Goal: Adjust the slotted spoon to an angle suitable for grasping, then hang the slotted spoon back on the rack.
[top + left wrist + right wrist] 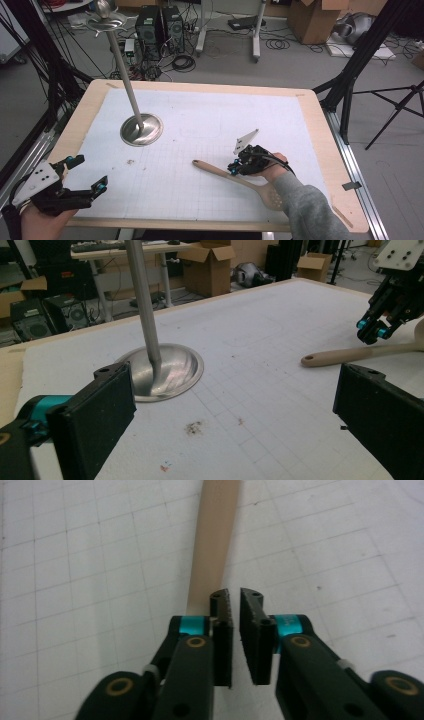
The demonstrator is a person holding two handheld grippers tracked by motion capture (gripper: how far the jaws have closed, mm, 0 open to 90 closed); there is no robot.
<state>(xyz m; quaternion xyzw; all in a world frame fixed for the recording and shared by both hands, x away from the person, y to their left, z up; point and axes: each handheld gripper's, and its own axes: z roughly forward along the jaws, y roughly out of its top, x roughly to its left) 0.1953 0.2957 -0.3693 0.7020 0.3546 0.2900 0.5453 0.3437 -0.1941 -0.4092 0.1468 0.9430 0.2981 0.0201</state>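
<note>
Right gripper view: narrow gap btw right tongs over spoon handle

High view looks down over the table; both gripper views sit low, sharing the wooden spoon

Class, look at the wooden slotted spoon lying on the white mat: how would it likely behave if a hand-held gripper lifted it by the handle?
The wooden spoon looks rigid, so it probably won't flex. Its broad slotted head sits at one end, so gripped mid-handle it may tip head-down. Its handle looks smooth, so it could slip between narrow pads.
</note>
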